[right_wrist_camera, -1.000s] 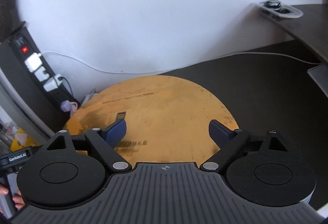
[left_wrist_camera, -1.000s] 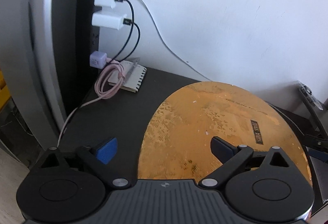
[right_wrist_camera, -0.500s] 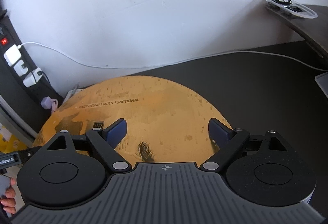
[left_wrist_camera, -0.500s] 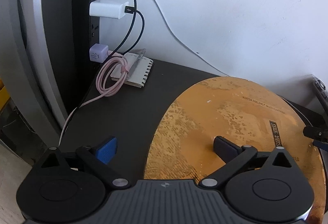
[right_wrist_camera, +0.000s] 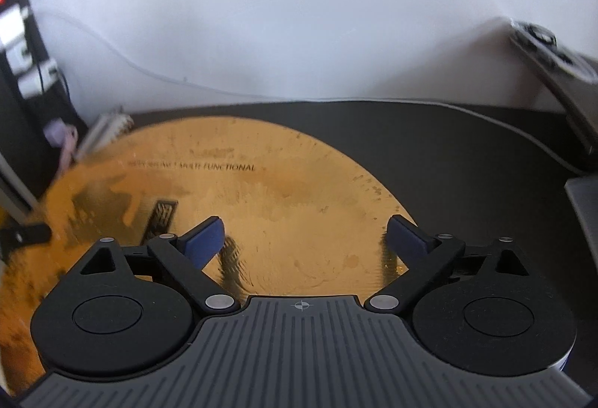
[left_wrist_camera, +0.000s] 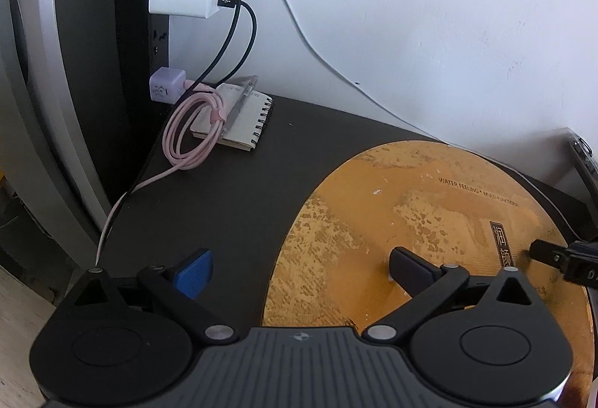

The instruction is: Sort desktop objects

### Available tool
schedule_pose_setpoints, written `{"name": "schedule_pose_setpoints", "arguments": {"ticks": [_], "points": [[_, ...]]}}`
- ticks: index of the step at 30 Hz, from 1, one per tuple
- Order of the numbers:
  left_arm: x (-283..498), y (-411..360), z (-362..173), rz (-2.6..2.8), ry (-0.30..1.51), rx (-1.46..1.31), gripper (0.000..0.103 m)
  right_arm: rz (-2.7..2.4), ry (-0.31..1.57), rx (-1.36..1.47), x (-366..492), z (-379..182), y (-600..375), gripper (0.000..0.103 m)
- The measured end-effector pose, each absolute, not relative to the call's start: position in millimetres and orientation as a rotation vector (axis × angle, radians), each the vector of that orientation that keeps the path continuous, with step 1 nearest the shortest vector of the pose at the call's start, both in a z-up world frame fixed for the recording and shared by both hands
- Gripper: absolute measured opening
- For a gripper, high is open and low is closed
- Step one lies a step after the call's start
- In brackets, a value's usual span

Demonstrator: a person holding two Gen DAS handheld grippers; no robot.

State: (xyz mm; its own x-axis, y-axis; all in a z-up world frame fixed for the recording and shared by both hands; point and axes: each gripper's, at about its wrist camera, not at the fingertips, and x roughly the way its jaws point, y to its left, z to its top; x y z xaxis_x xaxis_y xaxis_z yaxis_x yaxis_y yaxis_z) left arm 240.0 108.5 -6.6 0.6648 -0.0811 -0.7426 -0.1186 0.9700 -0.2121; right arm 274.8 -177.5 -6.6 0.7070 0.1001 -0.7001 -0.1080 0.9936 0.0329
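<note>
- Left wrist view: the left gripper [left_wrist_camera: 299, 268] stands wide open and empty, one finger over the dark desk [left_wrist_camera: 231, 206], the other over the round orange mat [left_wrist_camera: 429, 221]. The spiral notebook [left_wrist_camera: 239, 124], with a pen and a pink cable coil [left_wrist_camera: 194, 131] on it, lies in the upper left, well beyond this gripper, its long axis running away toward the wall.
- Right wrist view: the right gripper [right_wrist_camera: 304, 238] has just been opening, nothing between its jaws. The notebook [right_wrist_camera: 106, 129] is blurred at left, so the left hand seems nearer.
</note>
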Motion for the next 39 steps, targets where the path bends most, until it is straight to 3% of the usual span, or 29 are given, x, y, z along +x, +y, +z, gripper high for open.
{"name": "schedule_pose_setpoints", "arguments": {"ticks": [14,16,18,27,39], "points": [[237,102,-5,0.038,0.816,-0.206,0.103,0.109,0.777,-0.051,274,-8,-172,0.100],[229,102,0,0.065,0.826,-0.199,0.097,0.120,0.784,-0.045,274,-7,-173,0.102],[215,100,9,0.079,0.802,-0.180,0.098,0.124,0.799,-0.038,271,-5,-175,0.099],[127,78,35,0.063,0.704,-0.070,0.101,0.165,0.751,-0.011,178,18,-189,0.100],[84,27,7,0.017,0.749,0.033,0.101,0.178,0.745,-0.032,89,-7,-196,0.101]]}}
